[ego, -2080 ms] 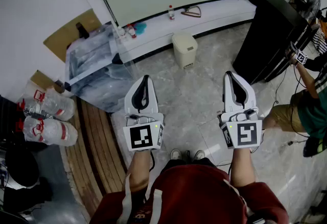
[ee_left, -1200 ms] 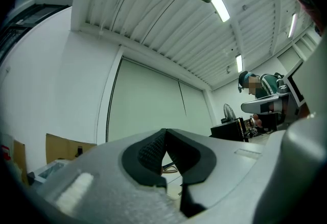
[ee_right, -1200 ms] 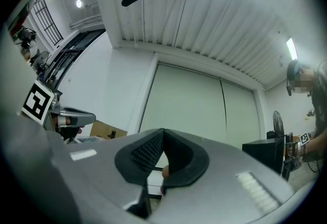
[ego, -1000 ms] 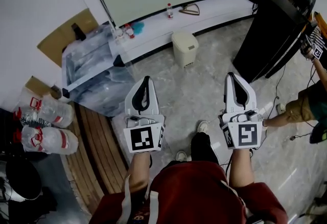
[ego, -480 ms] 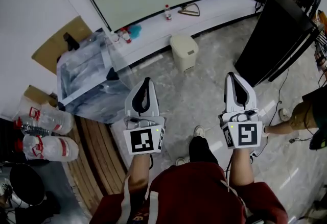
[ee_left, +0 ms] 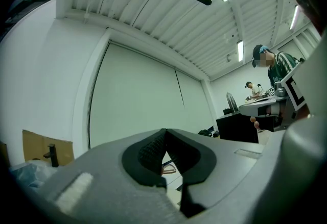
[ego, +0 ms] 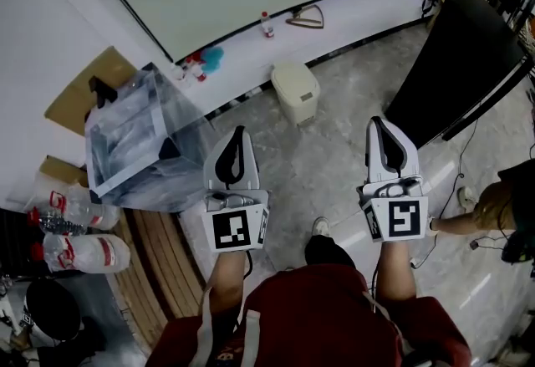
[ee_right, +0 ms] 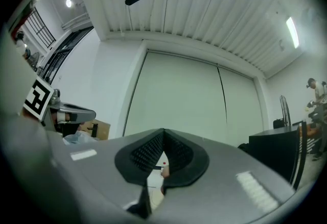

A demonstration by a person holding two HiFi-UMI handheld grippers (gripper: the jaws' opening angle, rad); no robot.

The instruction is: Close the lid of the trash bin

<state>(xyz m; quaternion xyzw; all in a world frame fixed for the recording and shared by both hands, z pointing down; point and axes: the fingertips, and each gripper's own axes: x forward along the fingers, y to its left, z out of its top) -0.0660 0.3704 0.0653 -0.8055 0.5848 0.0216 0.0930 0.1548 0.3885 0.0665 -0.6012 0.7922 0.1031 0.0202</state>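
Far left, plastic bottles (ego: 75, 252) are seen on the floor beside a clear plastic crate (ego: 134, 135). The left hand-held gripper (ego: 240, 131) is held forward, its jaws closed together on nothing. The beige trash bin (ego: 296, 92) is found on the floor ahead, against the white ledge (ego: 359, 12), well apart from both grippers. The right hand-held gripper (ego: 375, 123) is likewise closed and empty, near a black cabinet (ego: 468, 56)

You're in a dark red top (ego: 326, 315) w/ pale strips down the left side. Left gripper (ego: 238, 133) & right gripper (ego: 377, 124): white shells, black ribbed pads, each w/ a black-on-white square-marker cube.
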